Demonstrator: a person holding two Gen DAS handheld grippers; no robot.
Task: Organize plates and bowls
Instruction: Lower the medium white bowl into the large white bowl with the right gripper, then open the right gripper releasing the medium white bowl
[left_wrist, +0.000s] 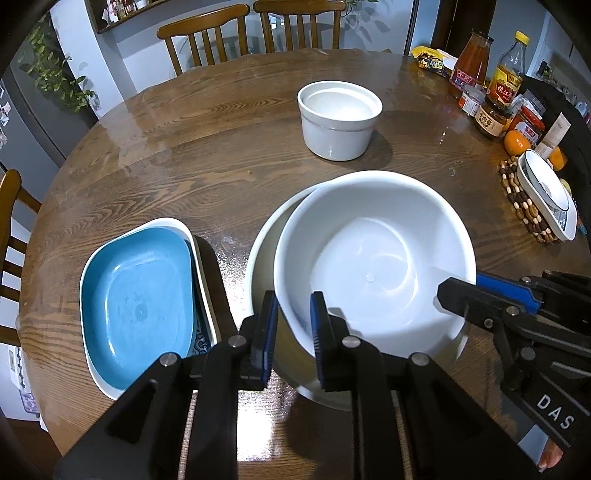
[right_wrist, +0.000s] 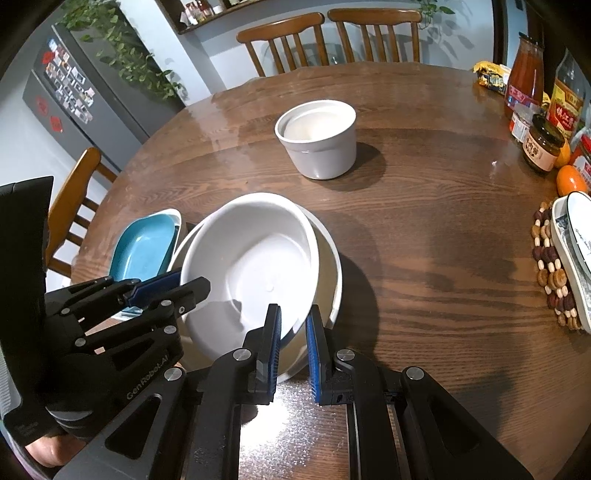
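- White bowl (left_wrist: 373, 266), glossy and empty, sits tilted inside a larger cream bowl (left_wrist: 260, 258) near your edge of the bench (left_wrist: 207, 147).
- Your left gripper (left_wrist: 293, 325) straddles the white bowl's near rim; whether the jaws pinch it is hard to tell.
- Your right gripper (right_wrist: 293, 332) brackets the rim on the opposite side, contact equally unclear.
- Blue plate (left_wrist: 136, 306) lies nested in a white dish (left_wrist: 177, 224) just left.
- White pot (left_wrist: 338, 120) stands farther back, well apart.
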